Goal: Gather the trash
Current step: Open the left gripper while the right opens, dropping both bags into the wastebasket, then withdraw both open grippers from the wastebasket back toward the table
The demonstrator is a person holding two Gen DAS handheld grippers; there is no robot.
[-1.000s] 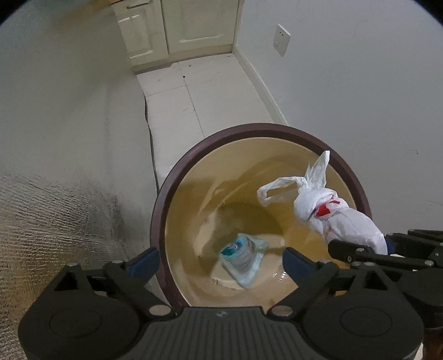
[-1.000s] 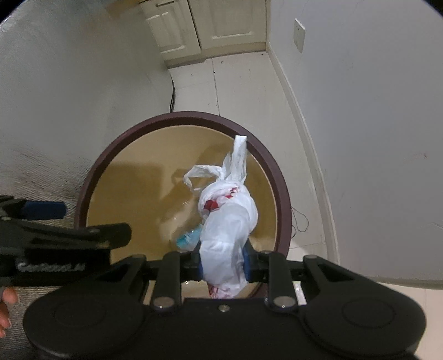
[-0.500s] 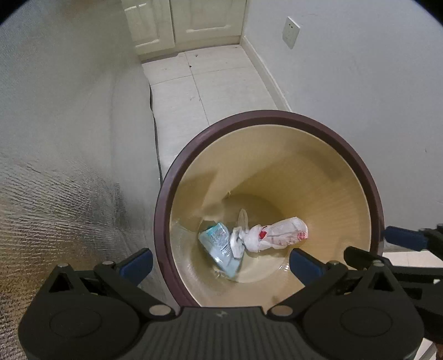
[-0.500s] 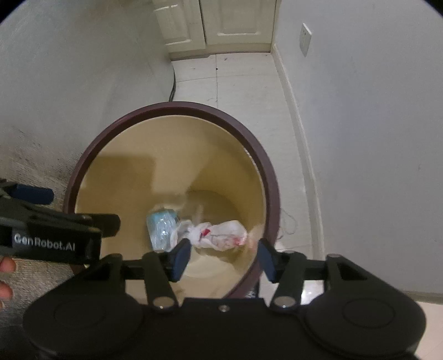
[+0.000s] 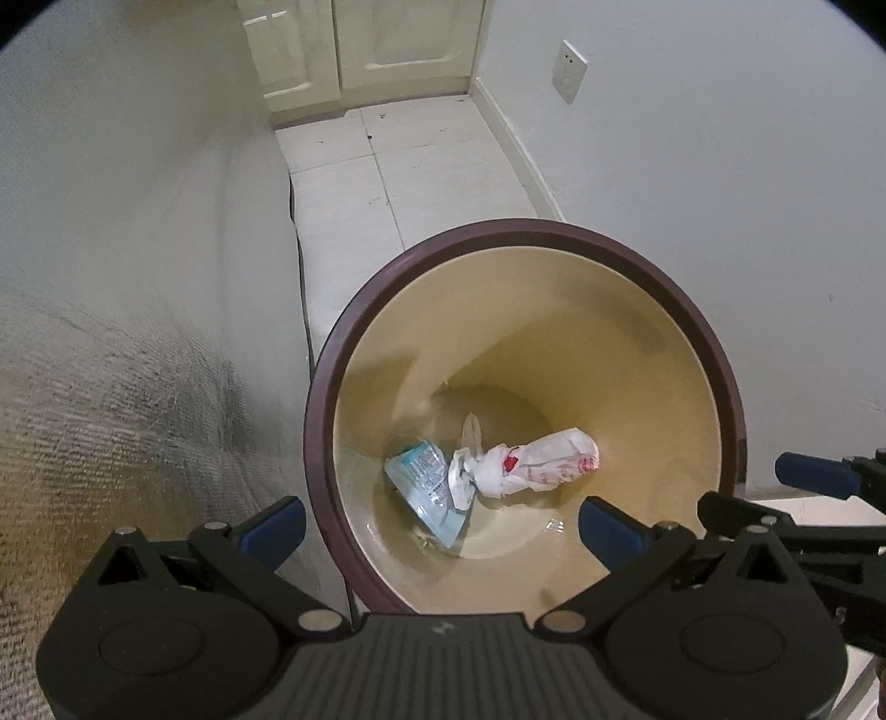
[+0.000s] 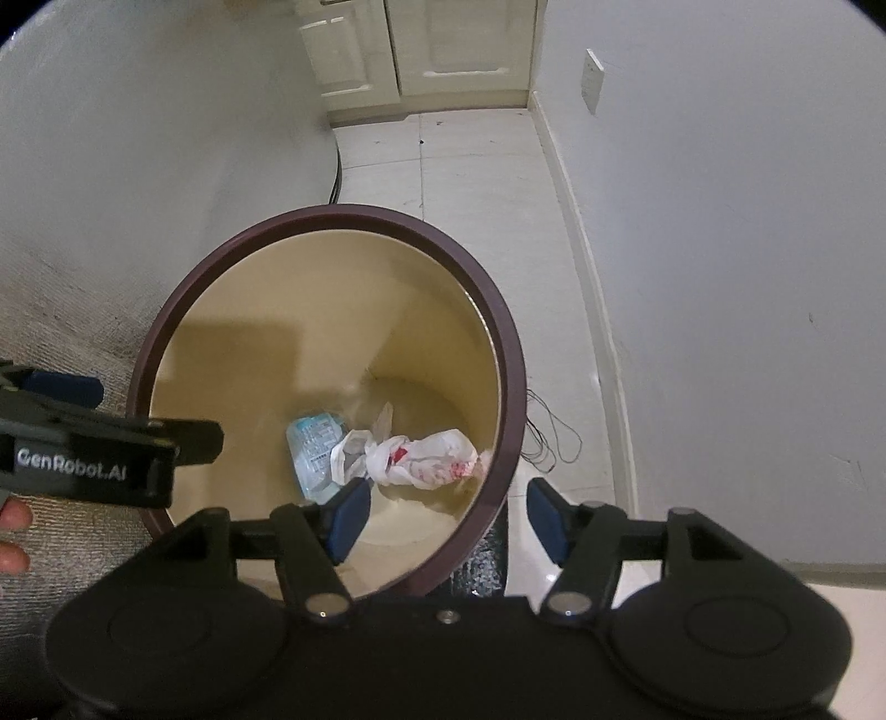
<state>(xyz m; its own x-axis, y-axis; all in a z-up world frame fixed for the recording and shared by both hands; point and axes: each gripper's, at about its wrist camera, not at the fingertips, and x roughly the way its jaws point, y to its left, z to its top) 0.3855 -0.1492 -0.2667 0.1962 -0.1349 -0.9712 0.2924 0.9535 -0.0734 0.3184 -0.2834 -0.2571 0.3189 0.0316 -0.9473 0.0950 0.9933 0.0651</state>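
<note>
Both grippers point down over a round trash bin w/ a dark maroon rim and tan inside, standing on white floor tiles near a grey wall.

Left gripper: jaws spread wide, nothing btwn them; the blue pads sit either side of the bin's near rim in its own view.

Right gripper: jaws opening, approx half apart, nothing btwn them. Its left pad shows over the bin's opening, the right one outside the rim, over the floor.

Trash is at the bottom of the bin: a knotted white plastic bag w/ red print lies on its side, tied handles pointing left, touching a light-blue wrapper pack just beside it. Neither gripper touches either item.

Other stuff: cream cabinet doors at the far end of the floor, a wall socket, a thin wire on the tiles beside the bin. Fingers of a person's hand show at the left edge of the right wrist view, under the left gripper's body.
</note>
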